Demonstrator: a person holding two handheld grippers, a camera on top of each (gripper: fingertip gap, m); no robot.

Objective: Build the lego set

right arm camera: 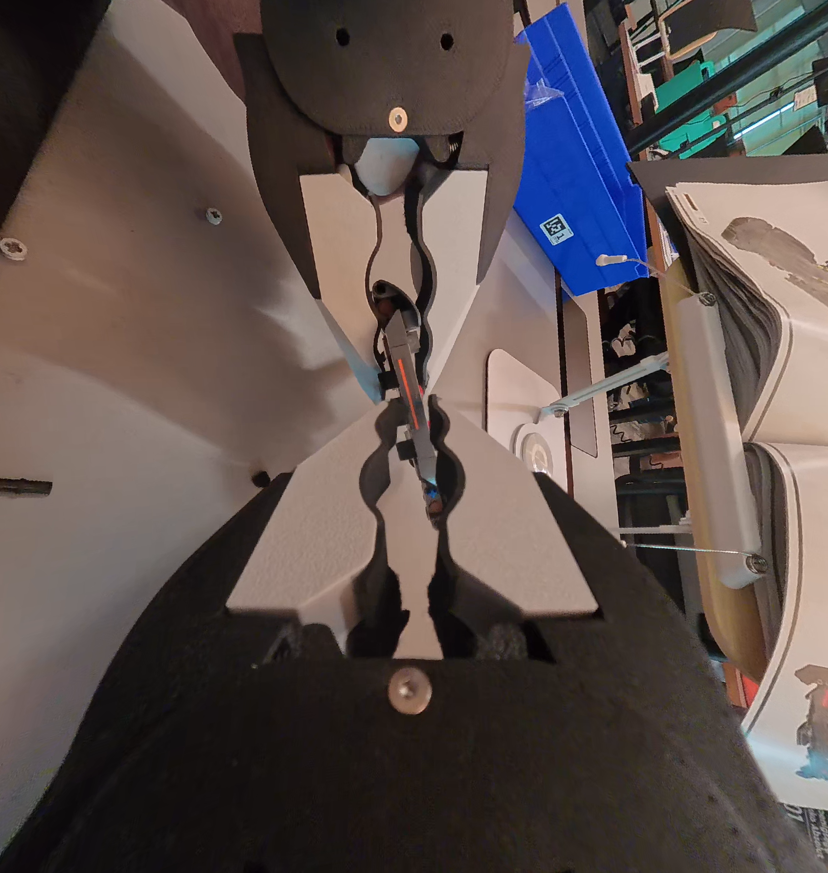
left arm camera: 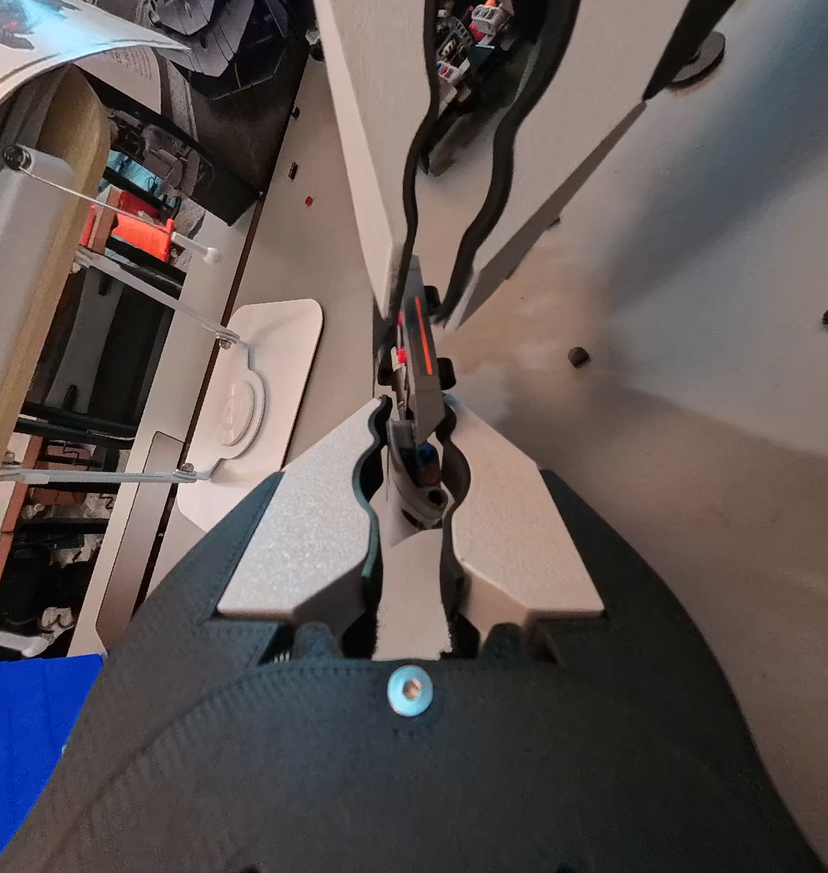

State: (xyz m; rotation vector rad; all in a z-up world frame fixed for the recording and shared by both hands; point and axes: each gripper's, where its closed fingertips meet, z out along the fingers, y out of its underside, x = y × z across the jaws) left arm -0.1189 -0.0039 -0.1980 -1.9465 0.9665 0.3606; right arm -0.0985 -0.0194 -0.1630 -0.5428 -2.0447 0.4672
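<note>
Both of your grippers are closed on one slim grey lego sub-assembly [left arm camera: 421, 373] with an orange stripe, held in the air between them, tip to tip. In the left wrist view the left gripper [left arm camera: 414, 415] clamps its near end, where blue and brown pieces show, and the right gripper [left arm camera: 431, 302] meets it from 12 o'clock. In the right wrist view the right gripper [right arm camera: 414, 415] holds the stripe end, and the left gripper [right arm camera: 402, 326] closes in from 12 o'clock.

Progress, as a judgement: you are mid-build. A larger dark partial model [left arm camera: 468, 52] lies on the table [left arm camera: 686, 472] at 12 o'clock, apart from the held piece. Loose parts remain: a black pin [right arm camera: 19, 486] at 9 o'clock, a small dark piece [left arm camera: 578, 356] at 2 o'clock, and a red bit [left arm camera: 309, 201] at 11 o'clock. The instruction booklet [right arm camera: 780, 293] stands open at 3 o'clock, beside a blue bin [right arm camera: 577, 156]. The held piece is not yet joined to the model.
</note>
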